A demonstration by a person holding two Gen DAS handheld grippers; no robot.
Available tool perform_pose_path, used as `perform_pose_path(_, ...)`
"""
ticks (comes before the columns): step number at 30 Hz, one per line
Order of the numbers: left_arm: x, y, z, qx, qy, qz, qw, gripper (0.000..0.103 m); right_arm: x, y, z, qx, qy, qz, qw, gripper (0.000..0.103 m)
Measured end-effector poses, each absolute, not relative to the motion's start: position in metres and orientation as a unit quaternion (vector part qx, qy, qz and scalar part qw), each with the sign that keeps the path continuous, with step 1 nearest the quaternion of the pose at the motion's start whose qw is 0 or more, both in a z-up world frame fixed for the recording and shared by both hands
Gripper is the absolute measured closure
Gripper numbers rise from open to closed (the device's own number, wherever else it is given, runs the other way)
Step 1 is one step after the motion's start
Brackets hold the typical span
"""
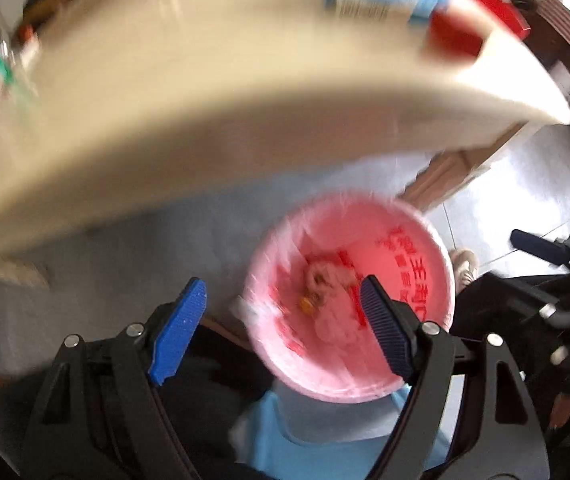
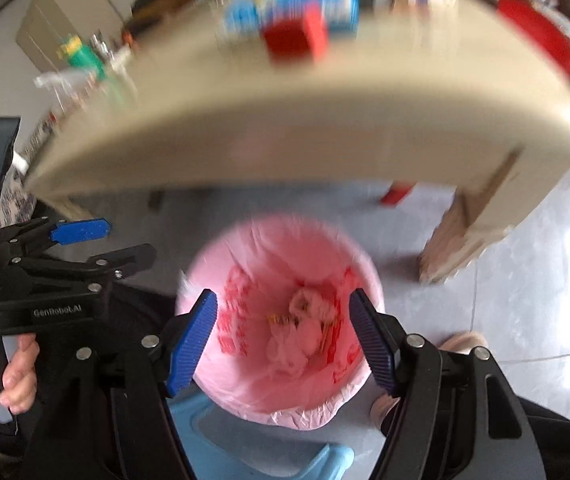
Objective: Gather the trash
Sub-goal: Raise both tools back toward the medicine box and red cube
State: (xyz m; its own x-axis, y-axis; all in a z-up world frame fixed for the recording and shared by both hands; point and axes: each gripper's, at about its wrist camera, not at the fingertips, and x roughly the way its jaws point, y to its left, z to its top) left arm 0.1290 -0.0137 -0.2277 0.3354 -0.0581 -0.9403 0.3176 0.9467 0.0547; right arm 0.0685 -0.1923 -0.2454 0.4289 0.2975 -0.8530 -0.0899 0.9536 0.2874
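Grey tiled floor spreads beneath a cream table, on which we see a blurred blue-and-white package and a red box toward 12 o'clock. Below the table edge stands the pink-lined trash bin, holding crumpled wrappers and framed between the parted, empty fingers of our right gripper. Our left gripper also hangs spread and empty, the bin at its 1 o'clock.
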Motion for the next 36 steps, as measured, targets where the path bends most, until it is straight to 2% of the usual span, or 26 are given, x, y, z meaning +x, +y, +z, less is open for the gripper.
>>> perform_pose_path(1,0.13,-0.013,-0.209,0.129,0.545,-0.123,0.82,0.025,0.065,-0.196,-0.229,0.102,0.505,0.112,0.85,0.035)
perform_pose_path(3,0.135,-0.013,-0.171,0.161,0.499,-0.139,0.84,0.025,0.058,-0.203,-0.201,0.108,0.472,0.103,0.869,0.024)
perform_pose_path(9,0.156,-0.019,-0.071,0.22,0.389,-0.222,0.867,0.014,0.042,-0.22,-0.113,0.115,0.362,0.079,0.922,0.02)
perform_pose_path(14,0.174,-0.034,-0.021,0.268,0.345,-0.286,0.853,0.012,0.037,-0.221,-0.063,0.107,0.299,0.076,0.945,0.01)
perform_pose_path(18,0.175,-0.048,-0.014,0.332,0.33,-0.33,0.819,0.011,0.041,-0.22,-0.043,0.105,0.278,0.073,0.952,0.007)
perform_pose_path(24,0.175,-0.068,-0.045,0.431,0.335,-0.388,0.743,0.011,0.053,-0.219,-0.04,0.102,0.27,0.054,0.956,0.007)
perform_pose_path(36,0.221,-0.094,-0.098,0.476,0.383,-0.446,0.654,0.011,0.094,-0.215,-0.092,0.11,0.321,0.052,0.939,0.007)
